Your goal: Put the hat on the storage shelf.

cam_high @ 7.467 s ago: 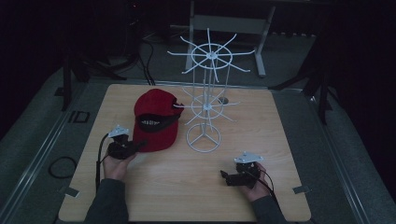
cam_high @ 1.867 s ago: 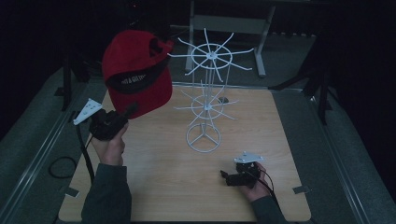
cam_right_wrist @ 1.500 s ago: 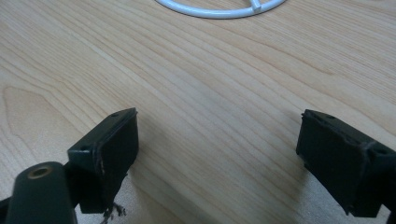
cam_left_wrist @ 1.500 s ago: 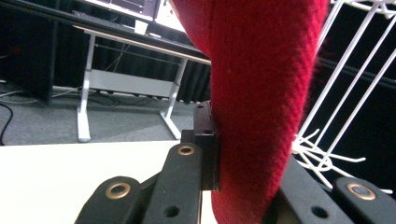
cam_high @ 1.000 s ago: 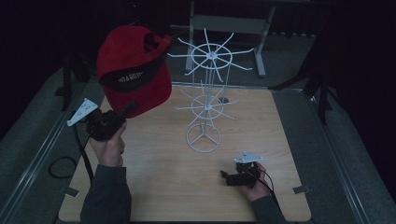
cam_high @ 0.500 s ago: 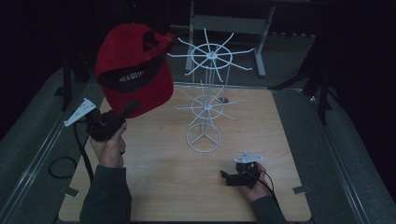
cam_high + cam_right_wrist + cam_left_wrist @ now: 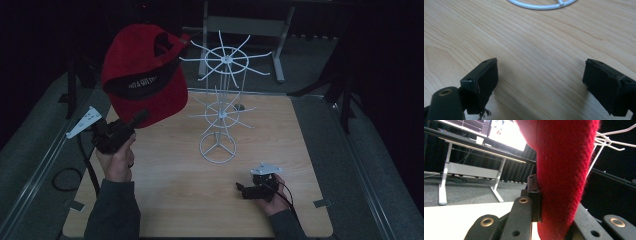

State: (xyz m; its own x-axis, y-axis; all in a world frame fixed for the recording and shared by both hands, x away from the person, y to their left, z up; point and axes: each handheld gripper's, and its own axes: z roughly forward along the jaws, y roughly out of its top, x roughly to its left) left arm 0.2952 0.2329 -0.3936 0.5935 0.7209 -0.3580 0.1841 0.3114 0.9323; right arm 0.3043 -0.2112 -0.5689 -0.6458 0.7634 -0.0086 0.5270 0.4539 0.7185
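A red cap with a black inner band hangs in the air above the table's left side, held up by its brim. My left gripper is shut on that brim, and in the left gripper view the red fabric sits squeezed between the black jaws of my left gripper. A white wire rack with spoke arms stands mid-table, just right of the cap. My right gripper rests on the wooden table at the front right. In its own view my right gripper is open and holds nothing.
The rack's ring base lies a short way ahead of the right jaws. Rack arms show past the cap. A desk with a lit screen stands behind the table. A cable loops off the left edge.
The cap lay on the table beside the rack several seconds ago; it is now held high by the left gripper. In the last second nothing visibly moved. The right hand stayed put.
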